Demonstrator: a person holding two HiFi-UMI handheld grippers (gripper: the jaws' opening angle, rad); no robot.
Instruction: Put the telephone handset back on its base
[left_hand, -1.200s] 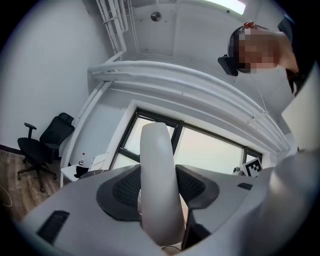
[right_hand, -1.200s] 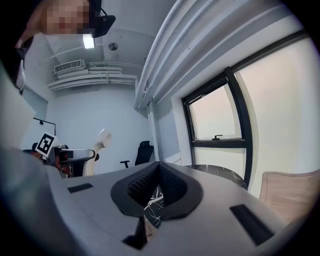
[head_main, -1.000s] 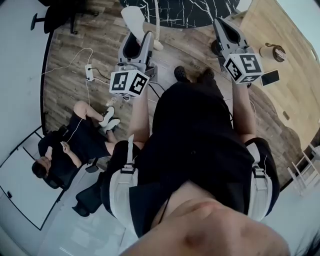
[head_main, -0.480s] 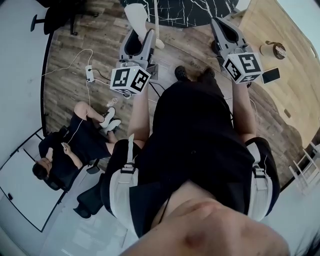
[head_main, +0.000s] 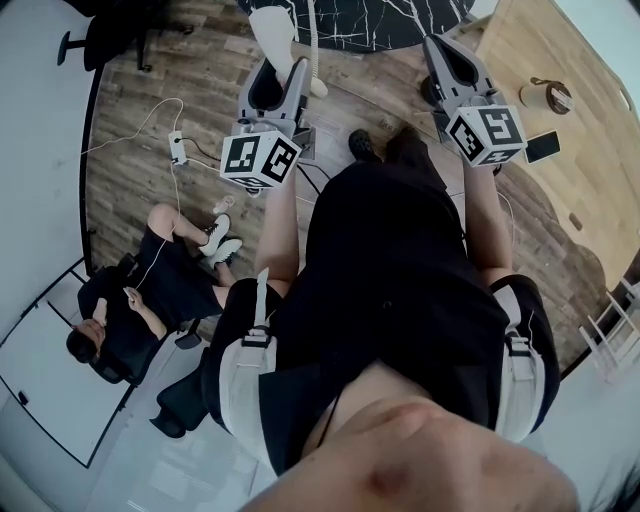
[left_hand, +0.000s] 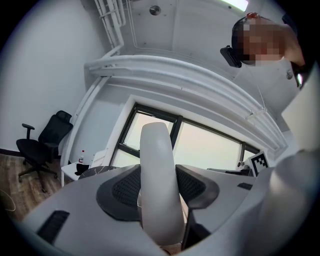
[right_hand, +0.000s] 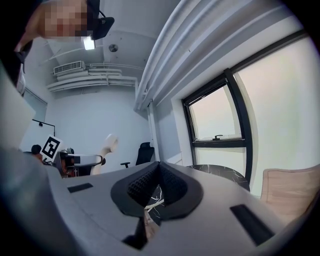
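Observation:
A white telephone handset (left_hand: 159, 185) stands upright between the pads of my left gripper (left_hand: 160, 192), which is shut on its middle. In the head view the handset (head_main: 270, 30) sticks out past the left gripper (head_main: 282, 72), and its white cord (head_main: 313, 40) runs up toward a black marble table (head_main: 370, 22). My right gripper (head_main: 437, 48) is held up at the right. Its ribbed pads meet in the right gripper view (right_hand: 159, 186) with nothing between them. From that view the handset (right_hand: 108, 145) shows at the left. No telephone base shows in any view.
A wooden table (head_main: 575, 190) at the right carries a tape roll (head_main: 546, 96) and a dark phone (head_main: 541, 149). A seated person (head_main: 150, 290) is at lower left. A power strip (head_main: 180, 147) with cables lies on the wood floor. Office chairs stand by the far wall.
Both grippers keep their places and the handset stays held. The wearer's right foot has shifted slightly.

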